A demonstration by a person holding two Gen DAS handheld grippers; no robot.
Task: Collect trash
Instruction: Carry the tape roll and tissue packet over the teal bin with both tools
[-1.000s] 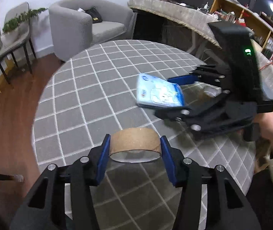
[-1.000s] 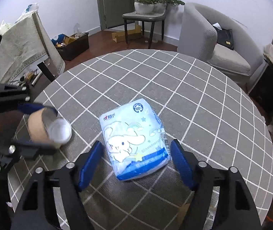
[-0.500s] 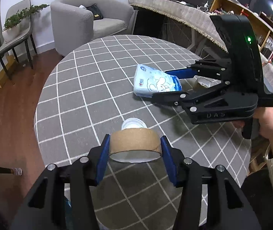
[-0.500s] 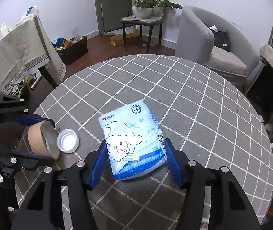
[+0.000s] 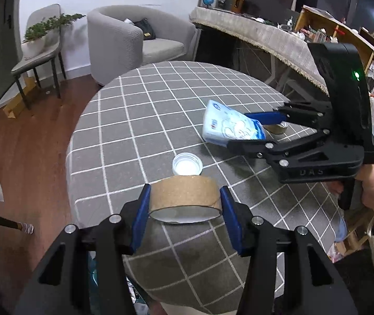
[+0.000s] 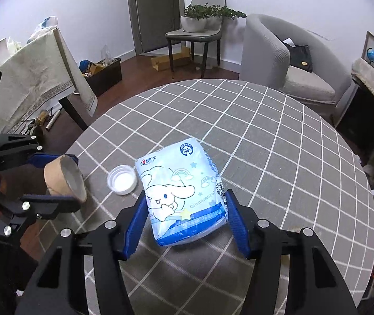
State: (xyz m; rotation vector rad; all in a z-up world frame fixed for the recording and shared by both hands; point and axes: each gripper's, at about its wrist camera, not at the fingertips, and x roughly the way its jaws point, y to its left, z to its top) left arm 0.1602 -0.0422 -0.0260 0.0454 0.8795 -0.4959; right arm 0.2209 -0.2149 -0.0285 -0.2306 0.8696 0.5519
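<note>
**Both grippers loaded above the round desk**

Left gripper: closed on a brown cardboard tape core, blue pads pressed against its two sides, open bore facing down and forward. Core appears lifted clear of the desk. From the right wrist view the same core sits to the left of the right gripper, clamped between the left gripper's fingers.

Right gripper: closed on a pale blue tissue pack with a cartoon print, pads gripping the lower end, the rest of the pack extending forward past the fingertips. In the left wrist view the pack is ahead and to the right of the left gripper, tilted, raised off the cloth.

White bottle cap: lies on the desk, open side up, just ahead of the tape core; just left of the tissue pack in the right wrist view, apart from both.

A second small brown ring sits on the desk behind the right gripper's fingers, partly hidden.

Surface: round desk under a grey cloth with a white grid.

Room: wood floor, grey armchair, chair holding a potted plant, shelves beyond.
</note>
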